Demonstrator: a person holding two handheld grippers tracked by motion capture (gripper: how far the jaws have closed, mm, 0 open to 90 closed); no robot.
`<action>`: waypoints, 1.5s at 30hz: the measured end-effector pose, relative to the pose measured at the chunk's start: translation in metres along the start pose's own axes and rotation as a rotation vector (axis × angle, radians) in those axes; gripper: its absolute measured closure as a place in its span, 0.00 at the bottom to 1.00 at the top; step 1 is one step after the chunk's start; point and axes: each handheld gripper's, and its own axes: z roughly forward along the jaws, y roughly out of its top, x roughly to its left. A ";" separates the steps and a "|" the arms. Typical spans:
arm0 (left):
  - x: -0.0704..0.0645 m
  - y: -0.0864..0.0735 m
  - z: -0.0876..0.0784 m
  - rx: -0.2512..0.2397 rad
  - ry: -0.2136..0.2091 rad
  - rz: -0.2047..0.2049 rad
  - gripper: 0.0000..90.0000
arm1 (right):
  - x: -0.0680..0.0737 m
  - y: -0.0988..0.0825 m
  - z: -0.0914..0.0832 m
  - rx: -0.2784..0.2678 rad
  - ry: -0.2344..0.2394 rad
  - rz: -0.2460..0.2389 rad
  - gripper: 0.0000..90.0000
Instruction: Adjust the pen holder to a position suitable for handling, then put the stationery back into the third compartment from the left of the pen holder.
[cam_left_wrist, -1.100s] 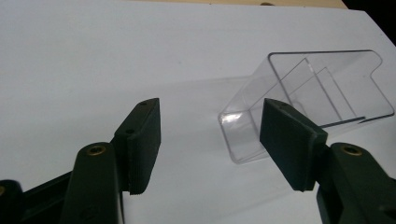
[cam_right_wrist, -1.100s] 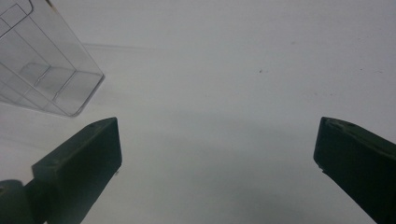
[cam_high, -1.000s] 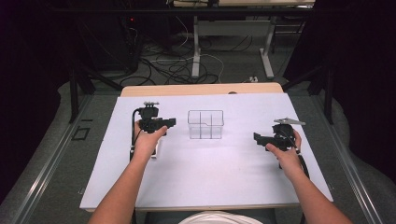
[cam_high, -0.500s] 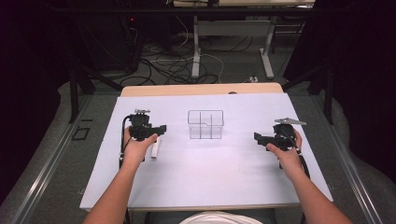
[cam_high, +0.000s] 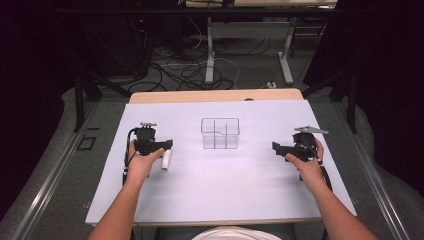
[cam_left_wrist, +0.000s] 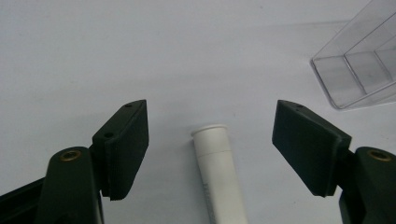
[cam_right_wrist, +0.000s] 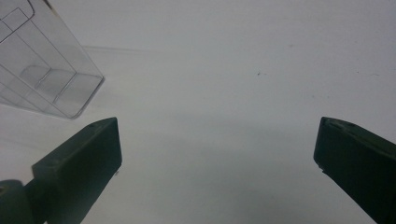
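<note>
A white tube (cam_high: 166, 160) lies on the white table (cam_high: 220, 185) at the left. My left gripper (cam_high: 167, 145) hovers just over it, open. In the left gripper view the tube (cam_left_wrist: 219, 172) lies between the wide-apart jaws of that gripper (cam_left_wrist: 210, 149), untouched by either one. A clear divided box (cam_high: 220, 133) stands at the table's middle; its corner shows as the box (cam_left_wrist: 359, 70) and the box (cam_right_wrist: 42, 74) in the two gripper views. My right gripper (cam_high: 276, 147) is held at the right, open, with nothing between the jaws (cam_right_wrist: 217, 149).
The table's far edge has a wooden strip (cam_high: 215, 95). Beyond it are cables and desk legs on the floor (cam_high: 210, 65). Bare white surface lies between the box and the person's forearms.
My left gripper has drawn back toward the near left, away from the clear box, and now stands over the white tube. The right gripper has stayed put.
</note>
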 end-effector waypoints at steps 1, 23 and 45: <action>0.000 0.000 0.001 0.001 -0.002 -0.001 0.30 | 0.000 0.000 0.000 0.001 0.000 0.001 0.00; 0.004 -0.012 0.011 0.105 -0.036 -0.124 0.39 | 0.001 0.000 0.002 0.004 0.005 0.000 0.00; -0.002 -0.019 0.019 0.230 -0.060 -0.174 0.64 | 0.000 -0.001 0.003 0.010 0.005 -0.011 0.00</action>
